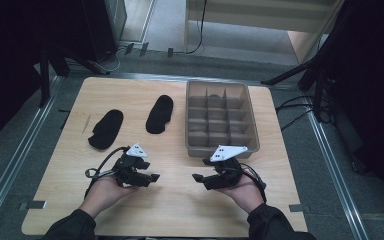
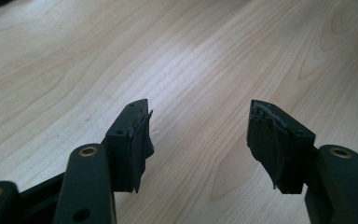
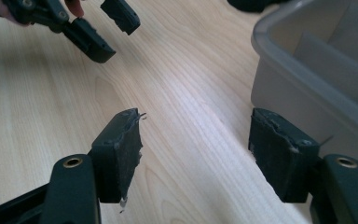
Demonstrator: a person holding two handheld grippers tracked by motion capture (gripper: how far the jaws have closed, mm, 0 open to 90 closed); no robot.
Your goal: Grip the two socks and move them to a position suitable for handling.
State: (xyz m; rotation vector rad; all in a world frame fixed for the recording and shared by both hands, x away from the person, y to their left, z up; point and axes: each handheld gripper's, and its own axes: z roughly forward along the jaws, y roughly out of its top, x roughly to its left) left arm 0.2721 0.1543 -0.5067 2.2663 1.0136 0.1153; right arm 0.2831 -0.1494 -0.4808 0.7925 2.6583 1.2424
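Two black socks lie on the wooden table (image 1: pixel 175 200): one sock (image 1: pixel 106 129) at the left, the other sock (image 1: pixel 159 113) nearer the middle. A grey divided bin (image 1: pixel 221 119) stands at the back right. My left gripper (image 1: pixel 151 177) is held low over the front left of the table, open, with bare wood between its pads (image 2: pixel 140 140). My right gripper (image 1: pixel 198 177) faces it from the right, also open and holding nothing (image 3: pixel 196 147). The bin's near wall (image 3: pixel 307 100) stands just right of the right gripper's jaws. The left gripper (image 3: pixel 105 32) appears at the top left of the right gripper view.
The bin has several compartments, and something dark lies in a far one (image 1: pixel 214 93). Black stands (image 1: pixel 300 75) and cables border the table at the right. A metal rail (image 1: pixel 10 165) runs along the left side.
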